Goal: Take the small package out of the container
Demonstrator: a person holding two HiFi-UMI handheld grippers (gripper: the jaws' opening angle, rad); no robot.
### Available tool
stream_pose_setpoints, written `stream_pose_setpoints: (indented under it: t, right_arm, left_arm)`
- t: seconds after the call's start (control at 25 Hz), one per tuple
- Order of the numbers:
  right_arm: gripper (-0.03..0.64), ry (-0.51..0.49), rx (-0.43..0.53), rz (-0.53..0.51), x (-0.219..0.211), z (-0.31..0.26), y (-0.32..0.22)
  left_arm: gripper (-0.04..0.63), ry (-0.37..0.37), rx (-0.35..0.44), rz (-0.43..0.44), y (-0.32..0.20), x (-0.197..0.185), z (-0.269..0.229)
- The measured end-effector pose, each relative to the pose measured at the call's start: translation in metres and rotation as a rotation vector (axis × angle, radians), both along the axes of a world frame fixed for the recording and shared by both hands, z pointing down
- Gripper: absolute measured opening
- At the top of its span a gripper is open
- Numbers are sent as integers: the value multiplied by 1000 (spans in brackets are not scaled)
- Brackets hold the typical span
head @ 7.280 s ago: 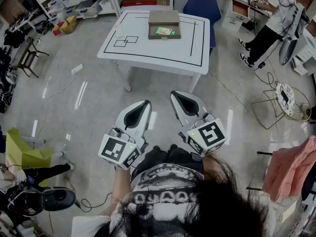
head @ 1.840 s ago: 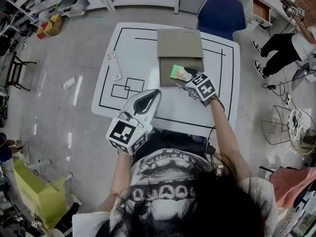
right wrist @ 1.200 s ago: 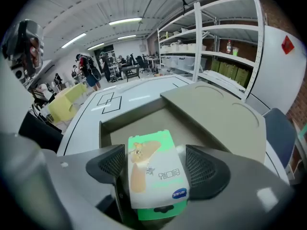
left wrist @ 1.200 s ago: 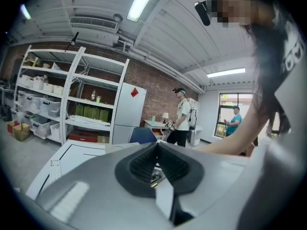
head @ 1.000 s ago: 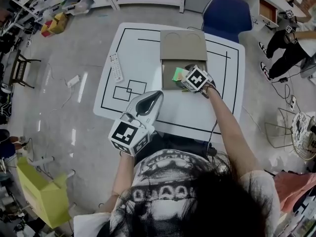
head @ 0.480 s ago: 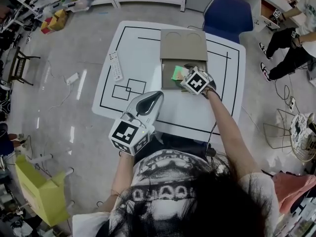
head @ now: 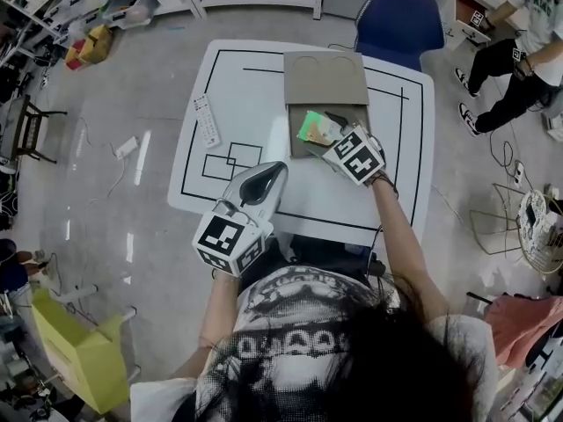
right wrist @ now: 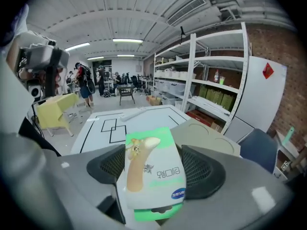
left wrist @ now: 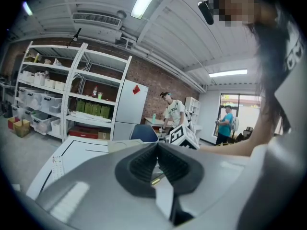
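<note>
small package (right wrist: pixel 152 174) — giraffe picture, lettering illegible — clamped by right gripper (right wrist: pixel 156 150)

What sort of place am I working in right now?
Probably a robotics lab or workshop: a white table marked with black lines, metal shelves stacked with bins against a brick wall, and other people standing at workbenches.

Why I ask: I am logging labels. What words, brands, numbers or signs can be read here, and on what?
Small package: one dark word, seen upside down, not surely legible; blue oval logo too small.
Right marker cube: square black-and-white code, no letters.
Left marker cube: the same.
Red diamond sign on the white cabinet: blurred, unreadable.
Nothing can be quoted.
</note>
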State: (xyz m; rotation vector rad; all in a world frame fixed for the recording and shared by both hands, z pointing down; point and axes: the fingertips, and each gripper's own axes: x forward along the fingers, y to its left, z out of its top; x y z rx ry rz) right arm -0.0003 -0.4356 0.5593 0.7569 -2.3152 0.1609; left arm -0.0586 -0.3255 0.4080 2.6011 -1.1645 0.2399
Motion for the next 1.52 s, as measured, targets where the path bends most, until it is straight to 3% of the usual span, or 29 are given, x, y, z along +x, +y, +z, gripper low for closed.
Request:
stream_pose_setpoints:
  t: [0.6, 1.0, 1.52]
  right_arm:
    - [376, -205, 102, 180, -44, -86, 84]
    - [376, -226, 95, 283, -79, -92, 158]
    - [376, -267, 177, 404, -125, -124, 240]
  left_arm:
    - [0, 16, 14, 52, 41, -62, -9]
    - [0, 16, 13, 112, 83, -106, -8]
    - [0, 27, 1, 239, 152, -147, -2]
